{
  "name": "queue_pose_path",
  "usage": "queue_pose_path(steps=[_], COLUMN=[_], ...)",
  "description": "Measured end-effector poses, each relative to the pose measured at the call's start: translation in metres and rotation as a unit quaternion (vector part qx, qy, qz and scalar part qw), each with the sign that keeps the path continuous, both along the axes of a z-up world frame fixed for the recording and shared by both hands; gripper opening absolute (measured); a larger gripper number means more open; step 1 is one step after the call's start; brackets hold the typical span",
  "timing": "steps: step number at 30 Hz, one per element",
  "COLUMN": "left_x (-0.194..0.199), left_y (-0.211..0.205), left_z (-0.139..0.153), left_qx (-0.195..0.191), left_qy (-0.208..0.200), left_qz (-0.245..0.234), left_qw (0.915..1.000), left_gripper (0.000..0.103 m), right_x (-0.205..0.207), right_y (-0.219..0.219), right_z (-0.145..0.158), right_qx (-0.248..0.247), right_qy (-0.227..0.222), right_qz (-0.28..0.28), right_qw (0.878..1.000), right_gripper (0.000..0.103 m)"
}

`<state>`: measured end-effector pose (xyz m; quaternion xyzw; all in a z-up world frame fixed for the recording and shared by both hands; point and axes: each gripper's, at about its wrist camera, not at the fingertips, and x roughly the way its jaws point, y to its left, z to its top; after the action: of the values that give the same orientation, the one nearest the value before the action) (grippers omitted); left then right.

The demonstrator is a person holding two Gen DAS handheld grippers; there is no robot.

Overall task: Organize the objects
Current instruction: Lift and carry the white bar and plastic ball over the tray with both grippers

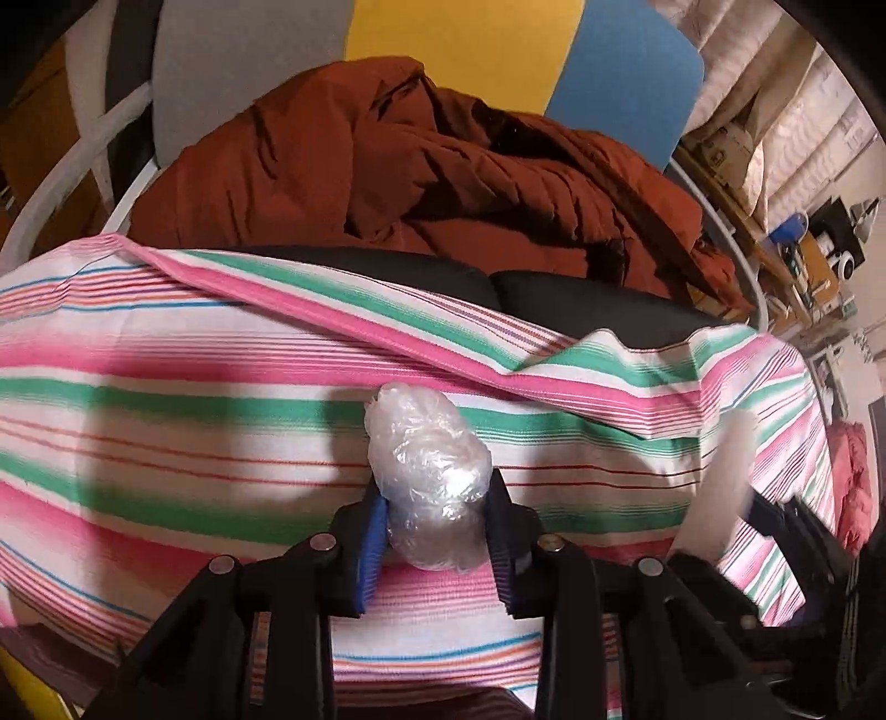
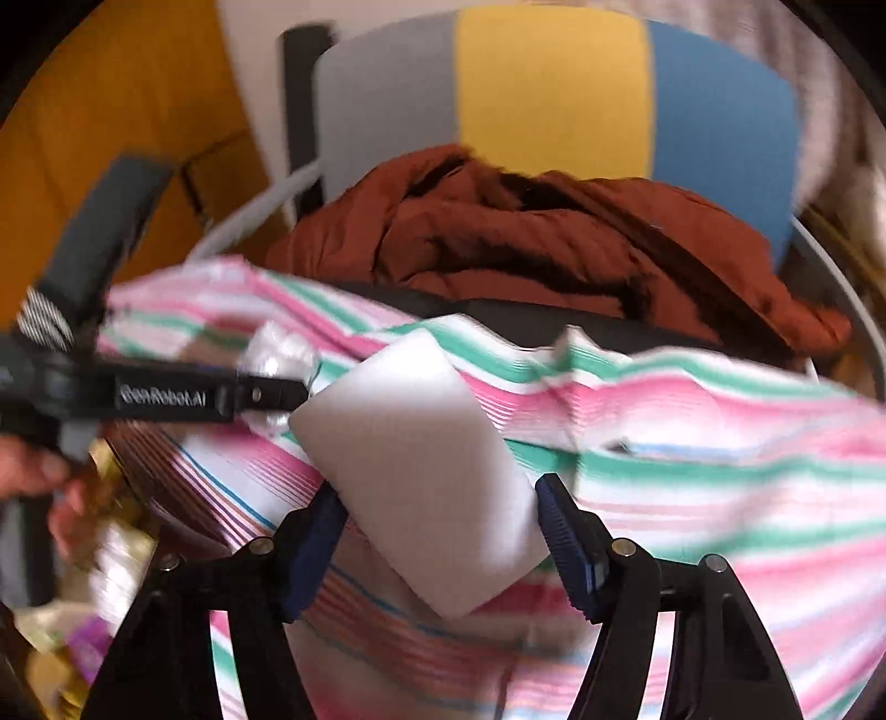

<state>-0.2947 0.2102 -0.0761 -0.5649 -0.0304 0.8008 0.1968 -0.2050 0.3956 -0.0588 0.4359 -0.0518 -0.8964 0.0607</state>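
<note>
My left gripper [image 1: 434, 498] is shut on a crumpled clear plastic bag [image 1: 426, 471] and holds it over a pink, green and white striped cloth [image 1: 166, 387]. My right gripper [image 2: 443, 498] is shut on a white foam block [image 2: 421, 459], tilted, above the same striped cloth [image 2: 720, 471]. The left gripper [image 2: 277, 390] with the plastic bag [image 2: 279, 351] shows at the left of the right wrist view. The white block [image 1: 725, 476] shows blurred at the right of the left wrist view.
A rust-brown jacket [image 1: 443, 166] lies heaped behind the cloth on a chair with a grey, yellow and blue back [image 1: 470, 44]. A white rail [image 1: 83, 166] curves at the left. Cluttered shelves [image 1: 803, 238] stand at the right. Loose items [image 2: 99, 554] lie lower left.
</note>
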Motion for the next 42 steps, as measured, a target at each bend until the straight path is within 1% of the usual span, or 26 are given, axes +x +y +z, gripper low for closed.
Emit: queue_pose_path(steps=[1, 4, 6, 10, 14, 19, 25, 27, 30, 31, 33, 38, 40, 42], left_x=[0.003, 0.010, 0.014, 0.027, 0.056, 0.101, 0.157, 0.174, 0.198, 0.203, 0.217, 0.237, 0.241, 0.242], left_y=[-0.002, -0.008, -0.014, -0.024, -0.037, -0.059, -0.098, -0.108, -0.118, -0.120, -0.124, -0.125, -0.123, -0.122], left_z=[0.003, 0.014, 0.026, 0.053, 0.079, 0.088, 0.082, 0.080, 0.079, 0.079, 0.078, 0.071, 0.066, 0.058], left_qx=[0.007, 0.025, 0.039, 0.059, 0.083, 0.107, 0.130, 0.126, 0.109, 0.106, 0.102, 0.075, 0.058, 0.050], left_qy=[0.007, 0.030, 0.046, 0.083, 0.112, 0.120, 0.121, 0.124, 0.136, 0.137, 0.140, 0.140, 0.138, 0.129], left_qz=[0.000, 0.002, 0.010, 0.006, -0.011, -0.018, -0.009, -0.009, -0.017, -0.019, -0.029, -0.057, -0.066, -0.070], left_qw=[1.0000, 0.9992, 0.9981, 0.9948, 0.9902, 0.9868, 0.9841, 0.9843, 0.9846, 0.9846, 0.9844, 0.9857, 0.9865, 0.9879], left_gripper=[0.032, 0.032, 0.032, 0.032, 0.032, 0.032, 0.032, 0.032, 0.032, 0.032, 0.032, 0.032, 0.032, 0.033], right_x=[0.008, 0.029, 0.036, 0.047, 0.071, 0.106, 0.143, 0.151, 0.156, 0.156, 0.154, 0.143, 0.138, 0.132], right_y=[0.004, 0.009, 0.010, 0.013, 0.009, -0.009, -0.037, -0.048, -0.066, -0.072, -0.084, -0.105, -0.109, -0.112], right_z=[0.004, 0.017, 0.023, 0.032, 0.036, 0.036, 0.037, 0.037, 0.036, 0.036, 0.036, 0.034, 0.033, 0.030], right_qx=[-0.014, -0.055, -0.065, -0.103, -0.161, -0.227, -0.283, -0.300, -0.320, -0.321, -0.316, -0.301, -0.291, -0.279], right_qy=[0.009, 0.047, 0.061, 0.067, 0.067, 0.060, 0.056, 0.049, 0.040, 0.037, 0.033, 0.029, 0.026, 0.027], right_qz=[-0.016, -0.032, -0.045, -0.069, -0.084, -0.085, -0.072, -0.063, -0.052, -0.049, -0.044, -0.041, -0.049, -0.058], right_qw=[1.000, 0.997, 0.995, 0.990, 0.981, 0.968, 0.955, 0.951, 0.945, 0.945, 0.947, 0.952, 0.955, 0.958], right_gripper=[0.069, 0.069, 0.069, 0.069, 0.069, 0.069, 0.069, 0.069, 0.070, 0.070, 0.070, 0.071, 0.073, 0.078])
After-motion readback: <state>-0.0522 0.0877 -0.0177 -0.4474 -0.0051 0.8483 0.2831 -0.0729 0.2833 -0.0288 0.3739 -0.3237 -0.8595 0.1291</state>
